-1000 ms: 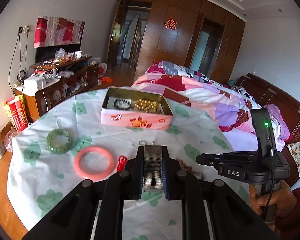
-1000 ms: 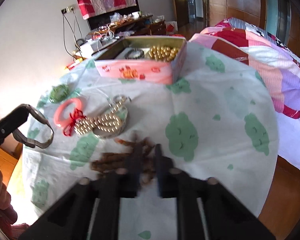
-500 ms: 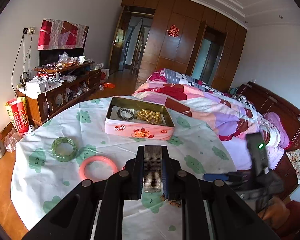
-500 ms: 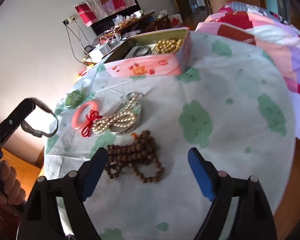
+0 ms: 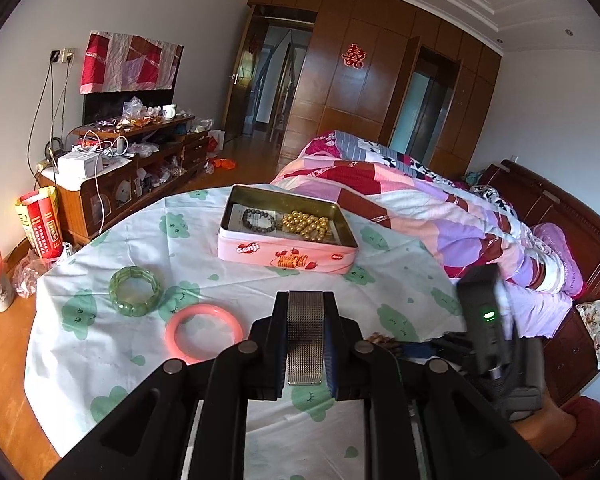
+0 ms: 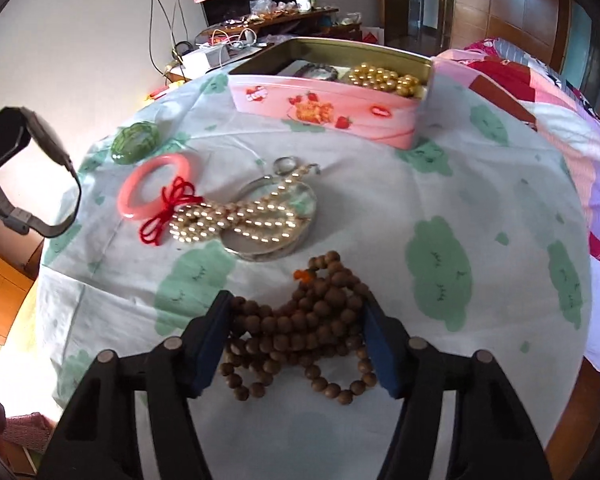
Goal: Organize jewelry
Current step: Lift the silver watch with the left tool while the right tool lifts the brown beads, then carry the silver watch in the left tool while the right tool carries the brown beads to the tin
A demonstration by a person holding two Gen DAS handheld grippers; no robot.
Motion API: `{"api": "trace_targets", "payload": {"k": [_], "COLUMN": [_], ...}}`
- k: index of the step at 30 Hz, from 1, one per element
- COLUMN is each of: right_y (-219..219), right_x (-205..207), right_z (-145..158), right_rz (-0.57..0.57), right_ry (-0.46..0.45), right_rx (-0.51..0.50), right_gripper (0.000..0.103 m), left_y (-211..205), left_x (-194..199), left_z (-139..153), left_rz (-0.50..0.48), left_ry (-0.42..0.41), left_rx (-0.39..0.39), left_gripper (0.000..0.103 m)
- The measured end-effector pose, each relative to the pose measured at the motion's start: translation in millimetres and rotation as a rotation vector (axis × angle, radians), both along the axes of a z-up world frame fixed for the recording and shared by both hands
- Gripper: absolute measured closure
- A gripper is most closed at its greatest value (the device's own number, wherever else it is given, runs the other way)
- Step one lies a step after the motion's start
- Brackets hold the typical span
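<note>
My left gripper [image 5: 305,344] is shut on a silver mesh watch band [image 5: 305,336], held above the table. The watch [image 6: 24,172] hangs at the left of the right wrist view. My right gripper [image 6: 296,328] is open, its fingers [image 6: 210,344] on either side of a pile of brown wooden beads [image 6: 300,332] on the cloth. A pink tin [image 5: 288,254] at the table's far side holds gold beads [image 5: 306,224] and a dark bracelet [image 5: 259,220]. A pearl necklace [image 6: 236,216] with a red knot lies over a round mirror [image 6: 296,216].
A pink bangle [image 5: 204,330] and a green bracelet [image 5: 135,290] lie on the left of the round table [image 5: 400,280], which has a white and green cloth. A bed [image 5: 440,212] stands behind on the right, a cluttered cabinet [image 5: 112,176] on the left.
The right gripper opened wide and dropped down around the brown beads. The left gripper rose and pulled back with the watch band still in it.
</note>
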State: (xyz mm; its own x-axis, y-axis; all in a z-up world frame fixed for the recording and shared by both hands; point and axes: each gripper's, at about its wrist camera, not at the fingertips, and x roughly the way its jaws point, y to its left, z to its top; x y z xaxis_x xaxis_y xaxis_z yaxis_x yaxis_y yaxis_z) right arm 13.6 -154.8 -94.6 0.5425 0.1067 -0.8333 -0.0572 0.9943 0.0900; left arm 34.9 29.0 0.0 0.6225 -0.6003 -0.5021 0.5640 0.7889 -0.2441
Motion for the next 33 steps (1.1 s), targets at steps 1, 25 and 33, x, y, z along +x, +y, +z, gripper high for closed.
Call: {"api": "trace_targets", "payload": {"k": [1, 25, 33], "right_y": [-4, -50, -57], "right_x": [-2, -9, 34], "right_z": [1, 76, 94], "right_rz": [-0.01, -0.114, -0.112], "right_ry": [-0.006, -0.22, -0.277], "right_rx": [-0.002, 0.109, 0.106], "right_gripper": [0.04, 0.082, 0.082], "left_y": [0, -22, -54], "left_x": [0, 21, 63], "left_z": [-1, -2, 26], "left_rz": [0.0, -0.038, -0.068], "left_ry": [0.001, 0.02, -0.064], "left_rx": [0.003, -0.001, -0.034], "left_gripper": [0.088, 0.088, 0.088]}}
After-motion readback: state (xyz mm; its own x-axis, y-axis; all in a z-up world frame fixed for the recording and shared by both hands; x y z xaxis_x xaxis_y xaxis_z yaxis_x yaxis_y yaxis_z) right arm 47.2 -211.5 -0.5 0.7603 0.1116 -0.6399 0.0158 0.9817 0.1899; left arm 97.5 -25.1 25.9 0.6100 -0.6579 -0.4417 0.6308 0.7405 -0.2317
